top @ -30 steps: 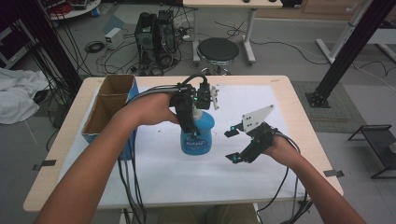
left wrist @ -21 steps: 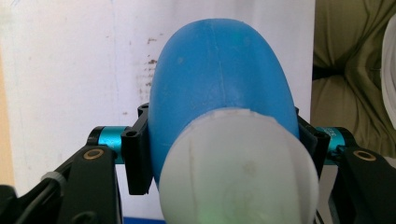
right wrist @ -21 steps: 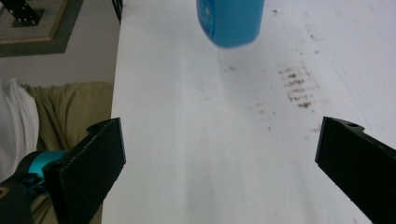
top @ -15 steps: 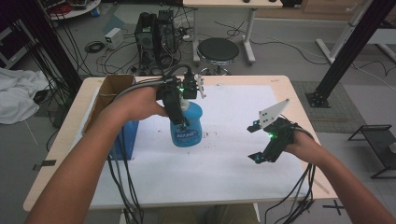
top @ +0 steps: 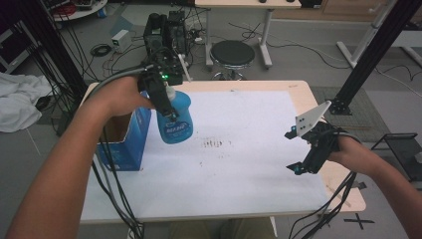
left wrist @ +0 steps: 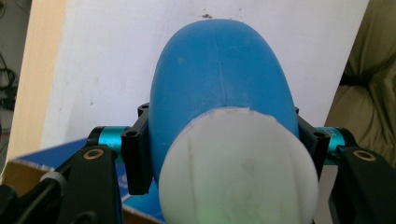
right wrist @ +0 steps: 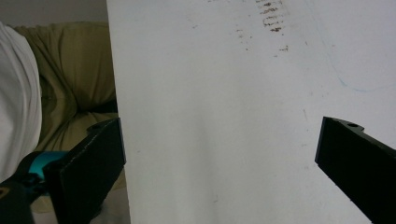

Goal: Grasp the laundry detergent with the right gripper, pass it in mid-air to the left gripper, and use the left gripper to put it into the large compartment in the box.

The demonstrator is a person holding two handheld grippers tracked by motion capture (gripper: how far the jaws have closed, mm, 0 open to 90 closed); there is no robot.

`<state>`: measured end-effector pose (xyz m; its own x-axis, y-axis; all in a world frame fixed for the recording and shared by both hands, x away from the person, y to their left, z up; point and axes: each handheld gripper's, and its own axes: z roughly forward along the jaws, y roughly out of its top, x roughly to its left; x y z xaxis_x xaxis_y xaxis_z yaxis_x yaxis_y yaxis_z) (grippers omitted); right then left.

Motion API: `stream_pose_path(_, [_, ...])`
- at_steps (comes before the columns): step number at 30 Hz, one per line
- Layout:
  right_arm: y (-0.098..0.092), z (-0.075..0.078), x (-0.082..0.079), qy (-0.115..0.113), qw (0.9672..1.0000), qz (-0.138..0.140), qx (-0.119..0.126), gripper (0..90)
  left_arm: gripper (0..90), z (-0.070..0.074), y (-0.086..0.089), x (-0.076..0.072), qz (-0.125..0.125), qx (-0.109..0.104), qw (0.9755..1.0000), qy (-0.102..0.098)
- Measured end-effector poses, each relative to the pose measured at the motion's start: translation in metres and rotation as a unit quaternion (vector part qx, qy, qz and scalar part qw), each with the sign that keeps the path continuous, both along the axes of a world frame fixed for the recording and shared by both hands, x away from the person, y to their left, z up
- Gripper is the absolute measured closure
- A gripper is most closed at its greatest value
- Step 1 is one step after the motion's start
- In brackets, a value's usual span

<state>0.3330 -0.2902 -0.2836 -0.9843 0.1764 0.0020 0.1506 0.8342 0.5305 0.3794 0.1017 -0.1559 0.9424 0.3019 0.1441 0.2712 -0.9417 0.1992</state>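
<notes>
My left gripper [top: 166,107] is shut on a blue bottle [top: 175,119] with a white cap, holding it by the neck in the air over the table's left part, beside a blue cardboard box [top: 124,144]. In the left gripper view the bottle [left wrist: 219,74] hangs between the jaws, both pads pressed on its sides, with the white cap [left wrist: 238,168] nearest the camera. At the table's right edge my right gripper [top: 294,152] hovers open with nothing in it. Its jaws [right wrist: 219,158] stand wide apart above the white sheet [right wrist: 224,93].
A white sheet [top: 239,164] covers most of the wooden table [top: 303,94], with small brown marks [top: 214,144] near its middle. The open blue box stands at the left edge. A black stool [top: 231,52] and cables lie on the floor beyond.
The left gripper has carried the bottle up and to the left, close to the box. The right gripper has drawn away to the right and risen.
</notes>
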Motion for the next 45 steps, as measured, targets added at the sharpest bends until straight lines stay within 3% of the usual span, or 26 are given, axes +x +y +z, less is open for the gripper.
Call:
stream_pose_path(1, [-0.001,0.001,0.0,0.0,1.0,0.0,-0.003,0.7,37.5,0.001,0.004,-0.002,0.023,-0.019,0.9996,-0.002])
stream_pose_path(2, [-0.002,0.002,-0.001,0.0,1.0,0.001,-0.004,0.7,37.4,0.006,0.009,0.001,0.018,-0.005,0.9998,0.001])
stream_pose_path(3, [-0.002,0.003,-0.001,0.003,1.0,0.001,-0.005,0.7,37.5,0.008,0.014,-0.001,0.04,-0.019,0.999,-0.003])
stream_pose_path(8, [-0.004,0.006,0.0,-0.006,1.0,0.002,-0.003,0.7,37.5,0.025,0.039,0.002,0.065,-0.009,0.9978,-0.008])
stream_pose_path(12, [-0.007,0.009,0.003,0.002,1.0,-0.007,-0.006,0.8,37.5,0.037,0.058,0.001,0.098,-0.019,0.9949,-0.011])
stream_pose_path(15, [-0.008,0.011,0.006,0.0,0.9999,-0.008,-0.006,0.8,37.5,0.049,0.074,-0.001,0.124,-0.037,0.9914,-0.017])
stream_pose_path(16, [-0.008,0.011,0.007,-0.001,1.0,-0.007,-0.005,0.8,37.5,0.053,0.079,-0.001,0.124,-0.036,0.9914,-0.02])
stream_pose_path(17, [-0.008,0.012,0.008,0.0,1.0,-0.008,-0.005,0.8,37.5,0.056,0.083,-0.003,0.136,-0.043,0.9895,-0.022])
stream_pose_path(20, [-0.007,0.011,0.01,-0.004,1.0,-0.006,-0.003,0.8,37.5,0.064,0.097,-0.005,0.154,-0.049,0.9865,-0.027])
stream_pose_path(21, [-0.007,0.011,0.01,0.0,0.9999,-0.008,-0.006,0.8,37.5,0.066,0.102,-0.005,0.154,-0.047,0.9866,-0.03])
stream_pose_path(24, [-0.005,0.01,0.011,-0.001,1.0,-0.007,-0.007,0.8,37.5,0.071,0.115,-0.007,0.173,-0.056,0.9827,-0.037])
stream_pose_path(25, [-0.005,0.01,0.011,0.001,0.9999,-0.01,-0.008,0.8,37.5,0.071,0.119,-0.008,0.183,-0.064,0.9801,-0.044])
stream_pose_path(29, [-0.004,0.01,0.014,-0.003,1.0,-0.006,-0.006,0.8,37.5,0.071,0.133,-0.009,0.197,-0.063,0.9771,-0.048])
stream_pose_path(31, [-0.003,0.01,0.014,-0.001,0.9999,-0.01,-0.008,0.8,37.5,0.067,0.137,-0.009,0.211,-0.071,0.9736,-0.05])
stream_pose_path(33, [-0.002,0.009,0.016,-0.003,0.9999,-0.007,-0.008,0.8,37.5,0.063,0.14,-0.008,0.216,-0.071,0.9724,-0.051])
stream_pose_path(34, [-0.002,0.009,0.016,0.0,0.9999,-0.009,-0.009,0.8,37.5,0.061,0.143,-0.007,0.213,-0.07,0.9731,-0.053])
stream_pose_path(35, [-0.001,0.009,0.016,0.002,0.9999,-0.01,-0.007,0.8,37.5,0.058,0.144,-0.006,0.219,-0.072,0.9717,-0.053])
stream_pose_path(41, [0.003,0.006,0.019,0.006,0.9999,-0.008,-0.011,0.8,37.5,0.041,0.152,0.0,0.219,-0.073,0.9718,-0.048])
stream_pose_path(43, [0.004,0.005,0.02,0.007,0.9999,-0.008,-0.011,0.8,37.5,0.036,0.155,0.003,0.207,-0.059,0.9756,-0.042])
stream_pose_path(44, [0.004,0.005,0.02,0.007,0.9999,-0.008,-0.012,0.8,37.5,0.03,0.154,0.003,0.217,-0.071,0.9727,-0.043])
stream_pose_path(45, [0.004,0.005,0.021,0.007,0.9999,-0.006,-0.014,0.8,37.5,0.026,0.154,0.004,0.218,-0.075,0.9721,-0.043])
